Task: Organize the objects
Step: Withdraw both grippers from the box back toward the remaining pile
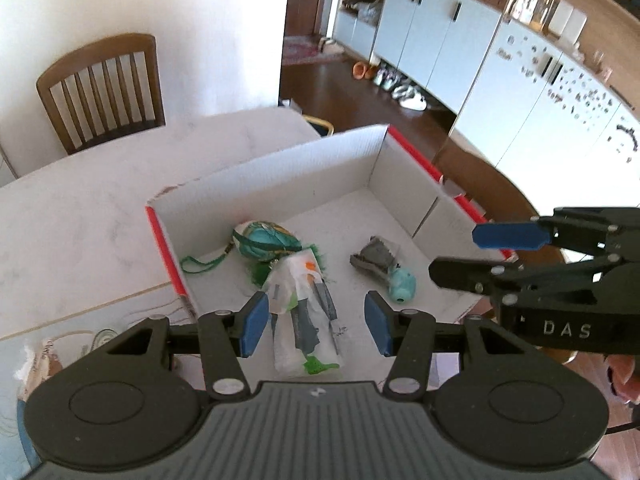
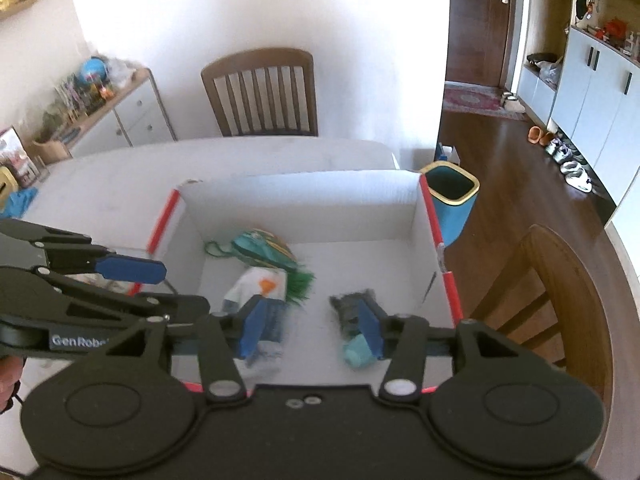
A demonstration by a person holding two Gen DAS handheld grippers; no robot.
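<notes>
— Where were the toys?
— In the white box [image 1: 280,168] on the counter [image 1: 80,208]: a teal pouch [image 1: 266,240] at the back, a clear packet [image 1: 304,312] in front of it, and a grey-and-teal toy [image 1: 384,272] to the right.
— And the grippers?
— Both hung above the box with nothing between the pads. The left gripper [image 1: 316,322] stood apart over the packet; the right gripper [image 2: 312,330] was spread too.

Chair [image 2: 260,92]: wooden, slatted back, against the white wall behind the table.
Bin [image 2: 452,200]: teal with gold rim, on the floor beside the table.
Cabinets [image 1: 440,36]: pale blue doors.
Shoes [image 2: 568,160]: lined along the cabinets.
</notes>
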